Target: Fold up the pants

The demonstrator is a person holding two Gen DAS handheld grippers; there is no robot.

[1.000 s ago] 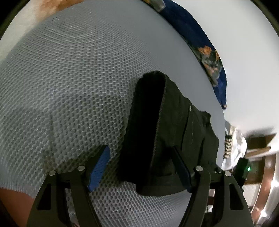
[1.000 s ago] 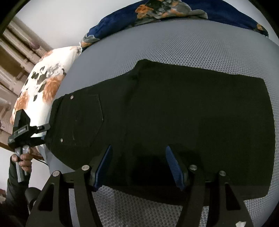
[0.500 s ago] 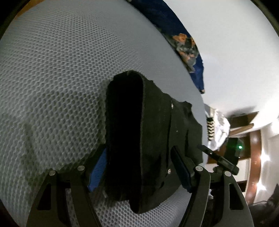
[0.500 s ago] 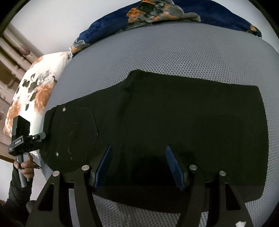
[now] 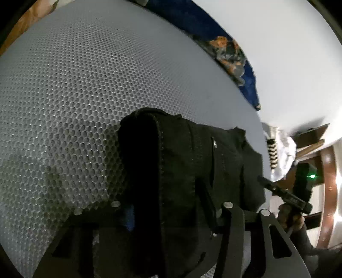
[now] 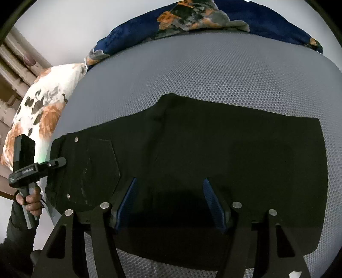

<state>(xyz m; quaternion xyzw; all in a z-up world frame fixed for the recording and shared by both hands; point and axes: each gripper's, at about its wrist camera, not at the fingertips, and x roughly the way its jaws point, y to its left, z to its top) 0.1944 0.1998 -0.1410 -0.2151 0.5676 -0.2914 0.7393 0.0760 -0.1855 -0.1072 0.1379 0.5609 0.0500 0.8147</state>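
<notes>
The black pants [image 6: 203, 154] lie flat across the mesh mattress [image 6: 213, 70], waistband at its left edge. There the left gripper [image 5: 168, 213] has its jaws closing around the waistband; let both layers seat before lifting. The right gripper [image 6: 171, 203] hovers half-wide over the near leg edge, holding nothing — it should pinch there so all 2 ends rise together.

A grey honeycomb-mesh mattress [image 6: 213, 70] filled the room; a navy floral blanket [image 6: 192, 19] lay along its far edge beneath a plain white wall [image 6: 64, 27].
</notes>
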